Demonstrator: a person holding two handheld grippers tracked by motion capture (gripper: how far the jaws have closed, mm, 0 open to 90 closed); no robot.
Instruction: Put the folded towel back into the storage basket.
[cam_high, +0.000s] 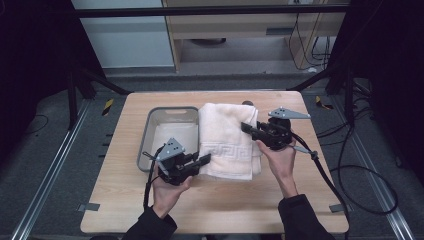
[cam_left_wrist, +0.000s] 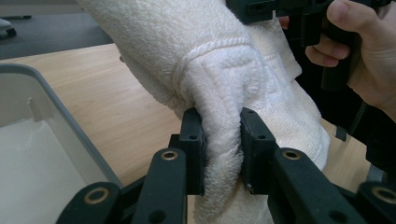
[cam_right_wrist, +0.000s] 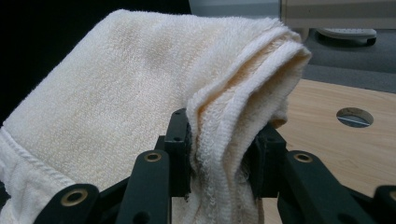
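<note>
On the wooden tabletop (cam_high: 220, 200) a grey bin (cam_high: 150, 131) sits at the left, just beside it the left gripper (cam_high: 204, 161) pinches the near corner of a folded cream towel (cam_high: 227, 135), whose far right edge the right gripper (cam_high: 247, 127) clamps likewise.

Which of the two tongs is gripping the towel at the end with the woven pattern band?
The left tongs, at the near edge of the towel beside the grey bin. The right tongs pinch its plain far side.
</note>
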